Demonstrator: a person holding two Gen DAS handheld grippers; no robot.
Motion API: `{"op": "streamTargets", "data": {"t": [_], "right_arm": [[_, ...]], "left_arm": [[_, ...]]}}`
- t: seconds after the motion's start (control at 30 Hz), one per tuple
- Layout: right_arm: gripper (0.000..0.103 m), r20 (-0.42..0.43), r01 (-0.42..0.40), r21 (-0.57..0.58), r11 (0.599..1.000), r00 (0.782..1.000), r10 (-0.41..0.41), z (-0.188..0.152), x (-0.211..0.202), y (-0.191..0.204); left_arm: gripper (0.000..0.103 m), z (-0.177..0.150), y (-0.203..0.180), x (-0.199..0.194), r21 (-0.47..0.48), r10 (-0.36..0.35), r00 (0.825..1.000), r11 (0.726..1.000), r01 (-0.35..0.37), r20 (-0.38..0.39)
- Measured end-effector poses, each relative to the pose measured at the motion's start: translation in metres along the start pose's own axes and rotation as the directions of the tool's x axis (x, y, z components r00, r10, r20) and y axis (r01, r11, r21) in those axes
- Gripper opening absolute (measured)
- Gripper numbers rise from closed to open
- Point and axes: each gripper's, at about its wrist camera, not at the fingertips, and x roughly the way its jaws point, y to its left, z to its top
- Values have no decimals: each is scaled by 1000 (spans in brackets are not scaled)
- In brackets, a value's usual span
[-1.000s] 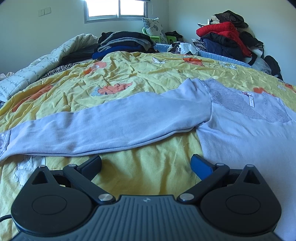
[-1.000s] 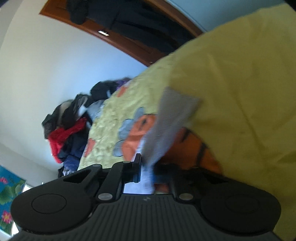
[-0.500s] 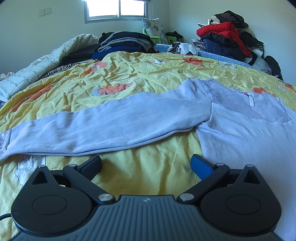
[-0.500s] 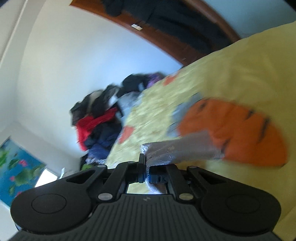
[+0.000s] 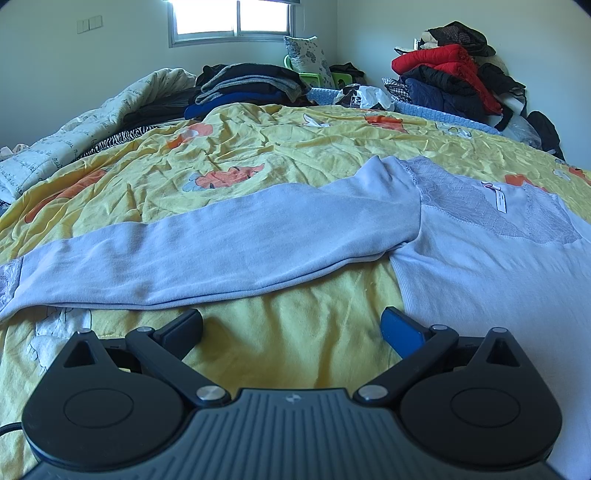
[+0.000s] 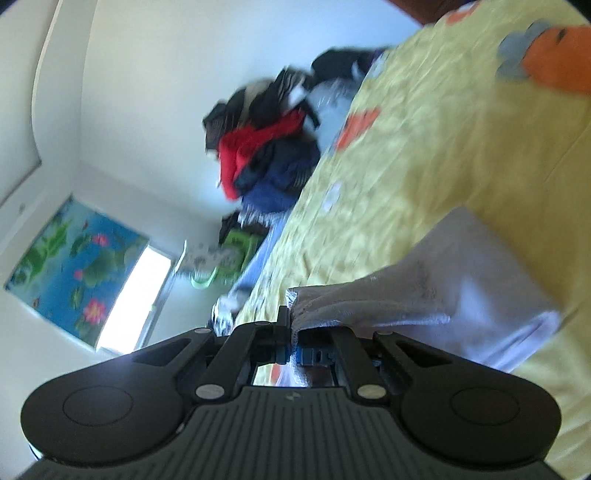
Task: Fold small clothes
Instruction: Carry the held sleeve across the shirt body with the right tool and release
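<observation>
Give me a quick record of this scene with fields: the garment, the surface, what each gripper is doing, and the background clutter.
garment: pale lilac long-sleeved top, spread flat, one sleeve stretched out sideways
surface: yellow cartoon-print bedsheet
left gripper: open, empty, over bare sheet just short of the sleeve
right gripper: shut on the lacy edge of a lilac cloth, lifted off the sheet
background: red jacket pile, folded dark clothes, window

Pale lavender top point(image 5: 480, 266) right ahead of the left gripper point(image 5: 291, 325) is soft matt knit with a lace yoke. Yellow bedsheet point(image 5: 288, 347) under it is wrinkly cotton-looking cloth. Gripper bodies are matt black plastic with shiny metal pins.
</observation>
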Motion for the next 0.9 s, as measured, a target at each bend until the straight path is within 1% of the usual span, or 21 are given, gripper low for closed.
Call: {"op": "streamTargets", "data": {"t": [0.13,0.23,0.33,0.43,0.47,0.53,0.6,0.73,0.9], "right_arm": [[6,-76,-2,-68,998,997,-3,-32,23,27],[6,-143,-20,-84,996,990,8,-60,38,43],[7,-209,-35,-87,996,978,16,-88,56,61],[8,-253,-37,-107,994,968,9,-114,72,80],[8,-272,-43,-117,992,962,10,-122,77,85],[8,-300,-35,-172,985,954,-19,-140,88,97],[8,-321,-31,-256,966,946,-55,-157,96,111],[8,-336,-48,-388,920,937,-93,-184,102,135],[8,-325,-89,-556,826,938,-118,-217,102,167]], "left_arm": [[103,0,0,0,0,0,1000,1000,0,0],[103,0,0,0,0,0,1000,1000,0,0],[103,0,0,0,0,0,1000,1000,0,0],[103,0,0,0,0,0,1000,1000,0,1],[103,0,0,0,0,0,1000,1000,0,1],[103,0,0,0,0,1,1000,1000,-1,1],[103,0,0,0,0,0,1000,1000,0,1],[103,0,-1,0,0,-1,1000,1000,1,1],[103,0,-1,1,0,-1,1000,1000,1,2]]}}
